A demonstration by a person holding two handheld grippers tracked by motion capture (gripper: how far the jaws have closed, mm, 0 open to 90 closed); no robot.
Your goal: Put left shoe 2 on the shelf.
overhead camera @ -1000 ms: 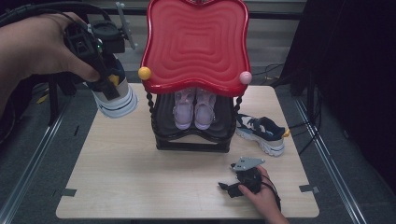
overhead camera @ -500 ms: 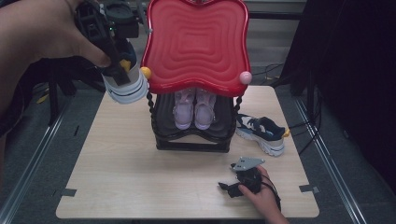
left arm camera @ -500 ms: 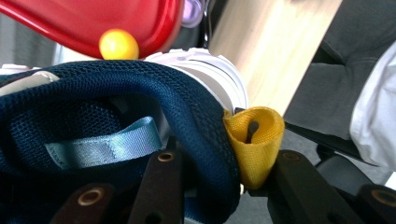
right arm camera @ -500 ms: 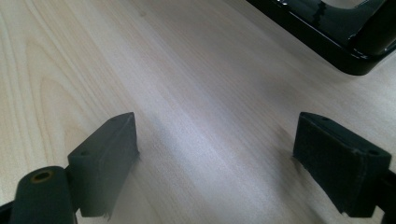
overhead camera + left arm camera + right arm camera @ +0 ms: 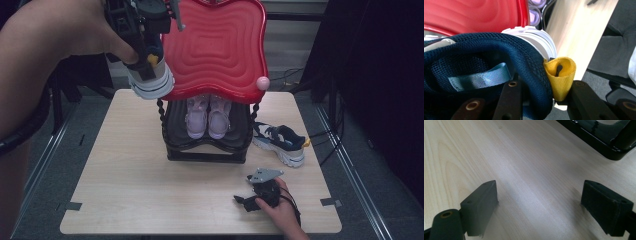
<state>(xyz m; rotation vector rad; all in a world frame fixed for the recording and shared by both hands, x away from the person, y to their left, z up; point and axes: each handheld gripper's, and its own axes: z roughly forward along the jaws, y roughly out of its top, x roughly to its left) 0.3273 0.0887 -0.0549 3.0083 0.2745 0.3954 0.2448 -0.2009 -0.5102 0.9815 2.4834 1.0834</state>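
So since a second ago the left gripper (image 5: 145, 50) has carried the navy sneaker (image 5: 150, 80) up and over toward the red rack top (image 5: 215, 50); the right gripper (image 5: 260, 192) hasn't budged. The left hand (image 5: 75, 30) is raised high, gripper pointing down, jaws clamped on the sneaker's heel collar by the yellow pull tab (image 5: 560, 75). The right jaws sit spread over the table (image 5: 524, 157).

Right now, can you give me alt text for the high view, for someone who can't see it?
The left gripper holds a navy, white-soled sneaker in the air beside the red top shelf of a shoe rack. A pink pair sits on the lower shelf, a matching navy sneaker lies on the table, and the right gripper rests there.
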